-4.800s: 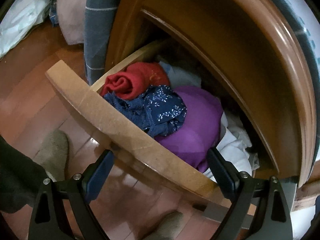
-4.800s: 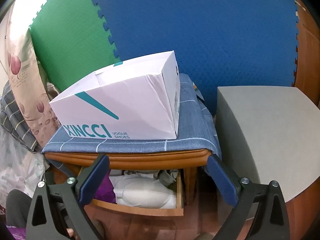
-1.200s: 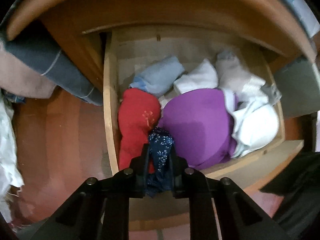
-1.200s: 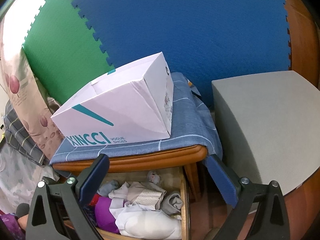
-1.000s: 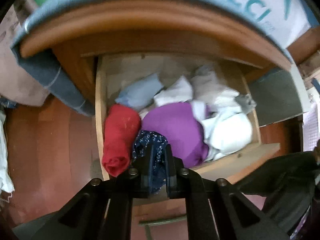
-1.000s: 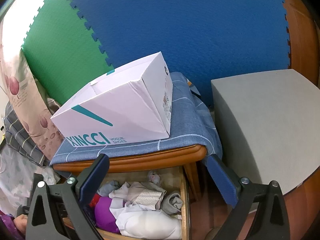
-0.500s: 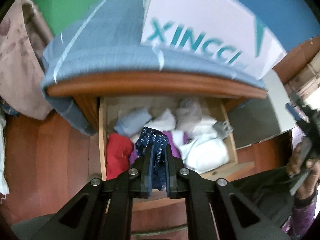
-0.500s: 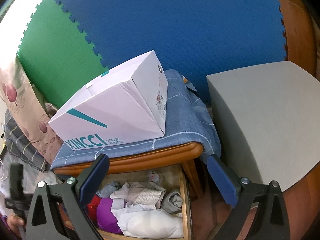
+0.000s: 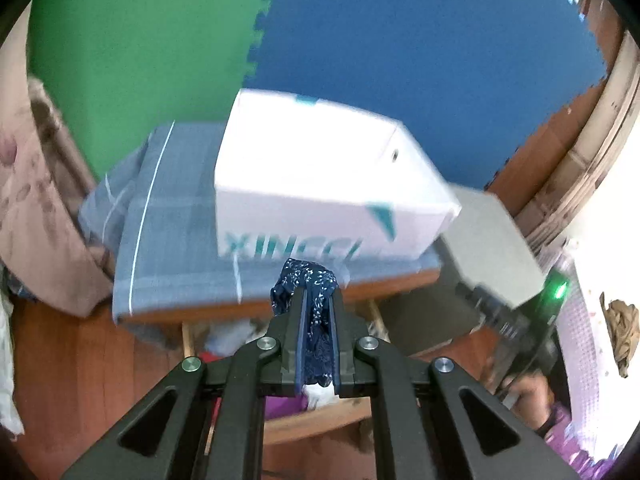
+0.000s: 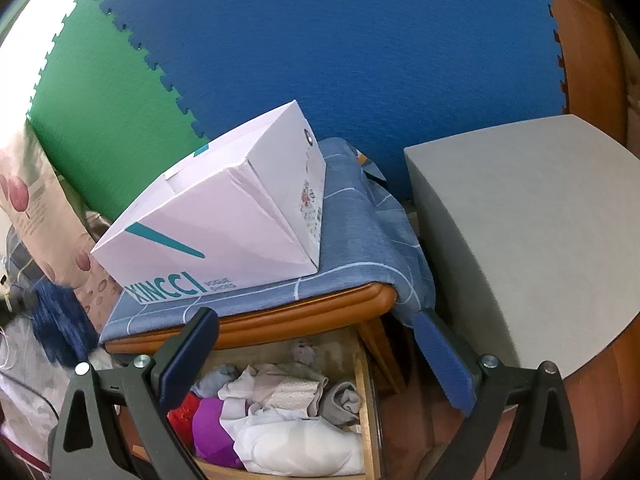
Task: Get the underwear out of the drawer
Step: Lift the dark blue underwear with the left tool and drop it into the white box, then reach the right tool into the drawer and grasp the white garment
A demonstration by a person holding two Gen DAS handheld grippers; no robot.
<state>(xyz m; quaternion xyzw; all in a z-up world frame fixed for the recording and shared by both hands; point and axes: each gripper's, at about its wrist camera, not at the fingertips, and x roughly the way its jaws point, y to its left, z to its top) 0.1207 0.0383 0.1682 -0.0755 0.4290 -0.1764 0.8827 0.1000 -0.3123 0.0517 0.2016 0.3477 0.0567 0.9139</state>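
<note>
My left tool [image 9: 316,312] is clamped tight on the navy blue underwear with small white flowers [image 9: 308,280], the cloth bunched above the tips and trailing down between the two fingers. I've got it up in the air, clear of the open wooden drawer [image 10: 366,392], hanging in front of the bedside cabinet's orange-brown wooden top edge [image 10: 304,316]. From the right wrist view the same garment shows as a blurred blue streak at the far left [image 10: 60,324], beside the cabinet.

My right tool [image 10: 316,360] stands wide apart with nothing between its blue-padded fingers [image 10: 444,360], looking down over the drawer. Inside there, a red rolled cloth [image 10: 184,414], a purple garment [image 10: 212,432] and a heap of white and grey fabric [image 10: 288,428] lie packed together.

On top of the cabinet, a blue-grey cloth with thin white lines [image 10: 352,232] is spread out, and a white cardboard shoe box with teal lettering [image 10: 224,228] sits on it. A grey flat-topped block [image 10: 520,232] stands just beside the cabinet on the right. Behind everything, green foam mat [image 10: 96,120] and blue foam mat [image 10: 340,60] interlock against the wall. Left view is motion-blurred.
</note>
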